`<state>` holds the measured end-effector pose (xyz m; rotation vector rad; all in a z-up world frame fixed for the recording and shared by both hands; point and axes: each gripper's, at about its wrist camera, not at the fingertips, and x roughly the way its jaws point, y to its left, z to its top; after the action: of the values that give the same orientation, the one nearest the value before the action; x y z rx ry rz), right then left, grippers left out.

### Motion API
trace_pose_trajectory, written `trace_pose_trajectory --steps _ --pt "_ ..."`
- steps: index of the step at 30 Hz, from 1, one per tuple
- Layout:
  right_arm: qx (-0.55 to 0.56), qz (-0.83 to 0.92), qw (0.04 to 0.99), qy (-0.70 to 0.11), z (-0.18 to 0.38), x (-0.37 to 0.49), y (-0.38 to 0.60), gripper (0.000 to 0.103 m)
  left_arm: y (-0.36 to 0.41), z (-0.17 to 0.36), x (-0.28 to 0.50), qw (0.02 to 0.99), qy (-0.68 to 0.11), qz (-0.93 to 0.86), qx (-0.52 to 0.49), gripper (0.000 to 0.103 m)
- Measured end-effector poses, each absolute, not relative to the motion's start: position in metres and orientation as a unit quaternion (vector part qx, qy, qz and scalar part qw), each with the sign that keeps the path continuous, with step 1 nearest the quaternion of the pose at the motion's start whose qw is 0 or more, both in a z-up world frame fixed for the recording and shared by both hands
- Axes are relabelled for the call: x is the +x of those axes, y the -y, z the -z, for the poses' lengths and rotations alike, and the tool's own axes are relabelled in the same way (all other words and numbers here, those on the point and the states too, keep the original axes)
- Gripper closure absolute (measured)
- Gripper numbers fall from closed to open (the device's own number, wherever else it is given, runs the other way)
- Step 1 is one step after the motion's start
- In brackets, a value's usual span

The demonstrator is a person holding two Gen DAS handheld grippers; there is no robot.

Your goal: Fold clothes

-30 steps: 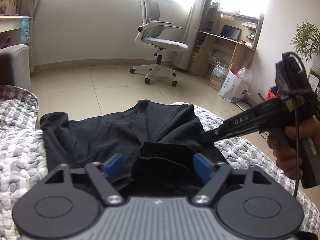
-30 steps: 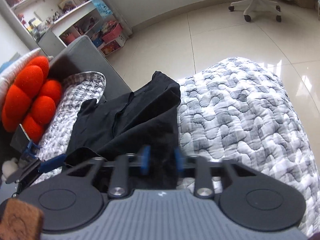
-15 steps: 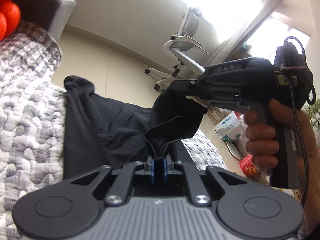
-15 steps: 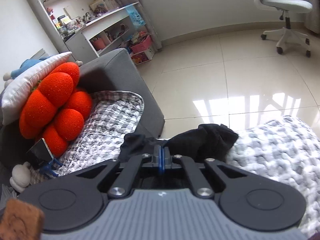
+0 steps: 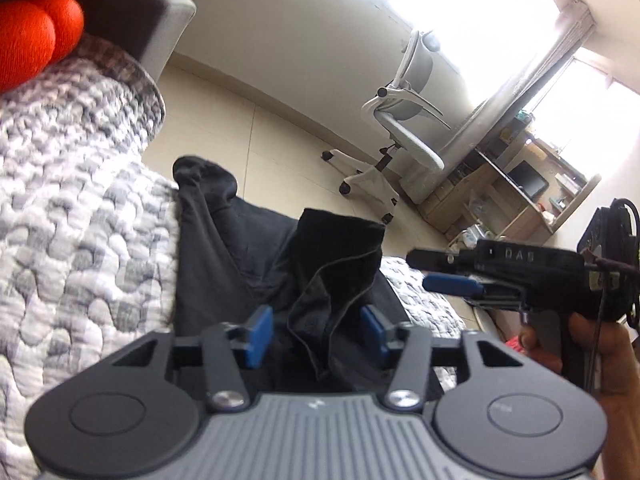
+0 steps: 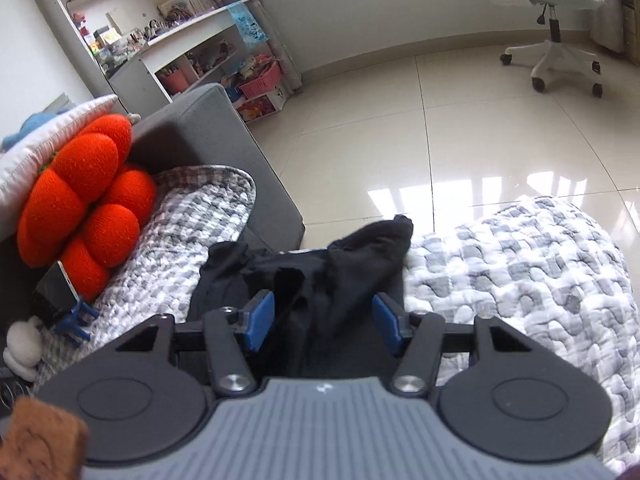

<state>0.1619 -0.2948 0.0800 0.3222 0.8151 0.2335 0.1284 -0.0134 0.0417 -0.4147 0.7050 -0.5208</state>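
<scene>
Both grippers have let go since half a second ago: the left gripper [image 5: 316, 338] and right gripper [image 6: 324, 326] now stand with jaws wide apart, nothing pinched. The black garment [image 5: 248, 256] has dropped back, rumpled, onto the quilt [image 6: 520, 272], a fold standing between each pair of pads.

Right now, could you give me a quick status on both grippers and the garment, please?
Left gripper open, right gripper open. Black garment bunched on the quilted cover, cloth between both sets of jaws, ungripped. Nothing in the way.
</scene>
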Motion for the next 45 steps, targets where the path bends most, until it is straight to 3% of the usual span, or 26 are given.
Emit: trace_pose_trajectory --steps 4,7,10,11,13,15,16,17,18,19,21,27,31,32,35,36,40,45 --pt "0.131 -0.082 0.909 -0.386 -0.076 0.163 0.298 0.044 0.046 -0.048 0.139 0.899 -0.327 0.260 -0.132 0.036" --pt "0.158 -0.044 0.906 -0.391 -0.070 0.186 0.315 0.058 0.072 -0.050 0.146 0.911 -0.319 0.253 -0.070 0.036" --pt "0.129 -0.047 0.894 -0.427 -0.053 0.213 0.315 0.061 0.084 -0.048 0.159 0.917 -0.323 0.232 -0.044 0.036" --pt "0.126 -0.050 0.890 -0.435 -0.047 0.221 0.315 0.061 0.084 -0.046 0.165 0.915 -0.330 0.226 -0.052 0.040" --pt "0.147 -0.056 0.890 -0.428 -0.041 0.233 0.318 0.061 0.078 -0.041 0.175 0.907 -0.342 0.232 -0.076 0.058" --pt "0.192 -0.068 0.883 -0.423 -0.035 0.244 0.324 0.061 0.073 -0.035 0.183 0.899 -0.356 0.235 -0.101 0.083" --pt "0.212 -0.073 0.879 -0.421 -0.033 0.250 0.327 0.061 0.070 -0.032 0.187 0.894 -0.363 0.237 -0.113 0.087" --pt "0.220 -0.073 0.877 -0.420 -0.030 0.255 0.327 0.065 0.066 -0.030 0.188 0.893 -0.364 0.234 -0.125 0.093" --pt "0.209 -0.069 0.880 -0.422 -0.029 0.258 0.323 0.085 0.063 -0.029 0.188 0.892 -0.363 0.232 -0.137 0.098" --pt "0.179 -0.058 0.886 -0.423 -0.028 0.261 0.318 0.094 0.059 -0.027 0.188 0.890 -0.363 0.230 -0.150 0.099" --pt "0.143 -0.043 0.897 -0.416 -0.031 0.262 0.314 0.096 0.052 -0.024 0.188 0.887 -0.363 0.224 -0.174 0.100" --pt "0.073 -0.025 0.903 -0.424 -0.027 0.269 0.308 0.096 0.042 -0.016 0.190 0.884 -0.364 0.207 -0.209 0.100" --pt "0.097 -0.012 0.906 -0.412 -0.024 0.265 0.318 0.095 0.038 -0.014 0.189 0.876 -0.368 0.213 -0.228 0.100" --pt "0.106 -0.010 0.908 -0.406 -0.025 0.262 0.321 0.093 0.037 -0.015 0.189 0.875 -0.368 0.214 -0.233 0.099" --pt "0.102 0.005 0.918 -0.382 -0.034 0.248 0.325 0.064 0.034 -0.015 0.191 0.872 -0.371 0.212 -0.240 0.094" --pt "0.100 -0.001 0.918 -0.384 -0.036 0.242 0.325 0.059 0.035 -0.014 0.192 0.870 -0.373 0.215 -0.241 0.090" --pt "0.093 -0.025 0.916 -0.389 -0.045 0.218 0.325 0.058 0.042 -0.016 0.189 0.871 -0.372 0.225 -0.229 0.072" --pt "0.086 -0.061 0.910 -0.401 -0.054 0.186 0.322 0.058 0.049 -0.019 0.190 0.883 -0.369 0.214 -0.194 0.080"
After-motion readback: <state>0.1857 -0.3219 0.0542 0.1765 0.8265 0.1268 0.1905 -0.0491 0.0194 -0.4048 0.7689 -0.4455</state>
